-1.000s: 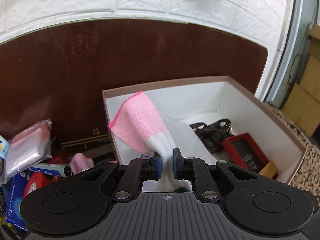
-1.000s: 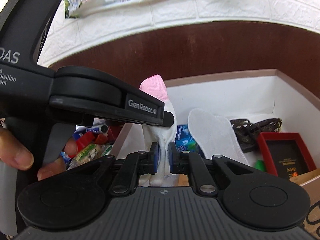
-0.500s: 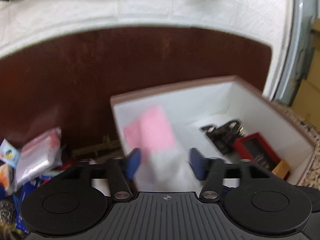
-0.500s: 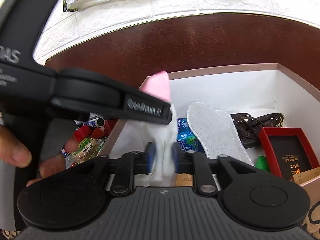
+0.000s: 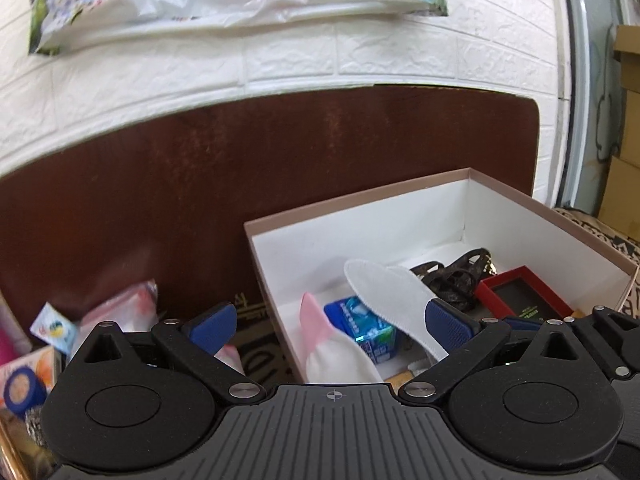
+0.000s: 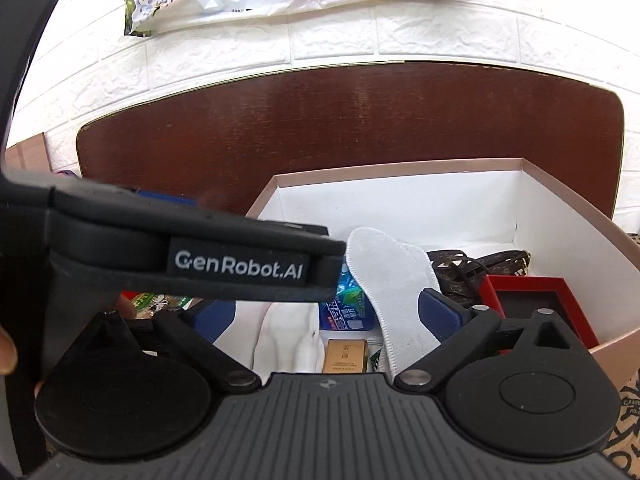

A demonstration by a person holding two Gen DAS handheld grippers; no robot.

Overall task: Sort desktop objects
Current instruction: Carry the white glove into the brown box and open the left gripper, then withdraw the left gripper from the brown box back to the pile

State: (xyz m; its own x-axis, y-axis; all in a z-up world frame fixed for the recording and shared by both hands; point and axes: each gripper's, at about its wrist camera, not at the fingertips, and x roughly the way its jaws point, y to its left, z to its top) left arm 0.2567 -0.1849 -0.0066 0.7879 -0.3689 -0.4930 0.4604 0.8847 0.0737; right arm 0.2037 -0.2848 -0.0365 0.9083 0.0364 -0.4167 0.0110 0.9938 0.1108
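Box (image 5: 420, 196) sits right of the desk clutter, already holding insole (image 5: 392, 292), strap, red case. Both grippers were clamped on the pink-and-white glove (image 5: 332, 348) a second ago; now left gripper (image 5: 326, 326) and right gripper (image 6: 326, 316) have jaws opening wide, nothing pinched. Glove dropped into the box's near-left corner, beside the blue pack (image 5: 360, 324). That item looks sorted; clutter at left remains.
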